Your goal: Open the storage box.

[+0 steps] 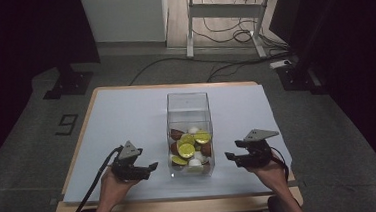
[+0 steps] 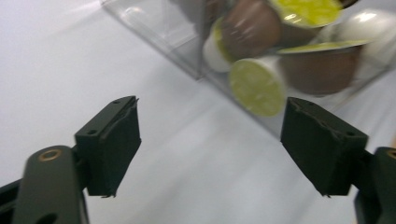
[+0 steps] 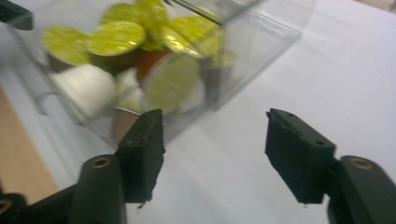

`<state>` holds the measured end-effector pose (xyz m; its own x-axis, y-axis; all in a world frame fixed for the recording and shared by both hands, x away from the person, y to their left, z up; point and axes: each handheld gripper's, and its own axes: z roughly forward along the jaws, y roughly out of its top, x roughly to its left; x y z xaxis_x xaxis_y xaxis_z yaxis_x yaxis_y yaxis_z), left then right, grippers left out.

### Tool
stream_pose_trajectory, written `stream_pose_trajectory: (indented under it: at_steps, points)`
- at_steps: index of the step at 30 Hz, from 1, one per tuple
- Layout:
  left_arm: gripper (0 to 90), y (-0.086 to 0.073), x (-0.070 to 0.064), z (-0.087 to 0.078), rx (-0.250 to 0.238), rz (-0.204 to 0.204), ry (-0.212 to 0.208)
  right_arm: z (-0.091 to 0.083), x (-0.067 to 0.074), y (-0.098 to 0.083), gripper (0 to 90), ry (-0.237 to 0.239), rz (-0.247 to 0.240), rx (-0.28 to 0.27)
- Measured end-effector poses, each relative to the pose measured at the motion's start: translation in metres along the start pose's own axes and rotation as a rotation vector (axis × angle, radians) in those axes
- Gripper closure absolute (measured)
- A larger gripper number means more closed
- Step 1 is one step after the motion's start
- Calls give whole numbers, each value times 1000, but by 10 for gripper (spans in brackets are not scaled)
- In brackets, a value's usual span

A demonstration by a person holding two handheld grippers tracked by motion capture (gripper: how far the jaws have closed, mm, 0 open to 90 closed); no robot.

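My left gripper and right gripper, jaws apart and empty, flank the clear box of capsules.

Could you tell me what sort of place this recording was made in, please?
Probably a lab or office workroom set up for recording. A small table with a white sheet stands on grey carpet between dark curtains. Behind it is a desk with loose cables on the floor.
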<state>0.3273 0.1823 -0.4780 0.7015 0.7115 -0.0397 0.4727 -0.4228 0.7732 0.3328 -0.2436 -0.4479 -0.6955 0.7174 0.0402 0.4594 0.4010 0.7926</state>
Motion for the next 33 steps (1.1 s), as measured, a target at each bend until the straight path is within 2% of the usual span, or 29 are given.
stream_pose_trajectory:
  at_steps: [6, 14, 17, 20, 24, 27, 30, 33]
  points:
    - [137, -7, 13, 9, 22, -36, 22, 7, -17, -17, 281, -64, 25, 26]
    - [51, -16, 25, 23, 64, -52, 43, 14, -28, -34, 172, -98, 61, 64]
    - [4, -19, 26, 28, 90, -45, 55, 18, -29, -39, 137, -111, 67, 84]
    - [0, -22, 27, 32, 113, -34, 69, 22, -30, -43, 119, -122, 69, 106]
    - [0, -26, 26, 39, 145, -23, 76, 28, -32, -51, 10, -140, 55, 141]
    - [0, -28, 24, 42, 165, -9, 80, 32, -33, -57, 0, -149, 58, 162]
    - [0, -28, 23, 42, 161, -8, 81, 34, -34, -62, 0, -148, 72, 177]
    - [0, -28, 24, 43, 162, -11, 77, 40, -34, -69, 0, -133, 84, 217]
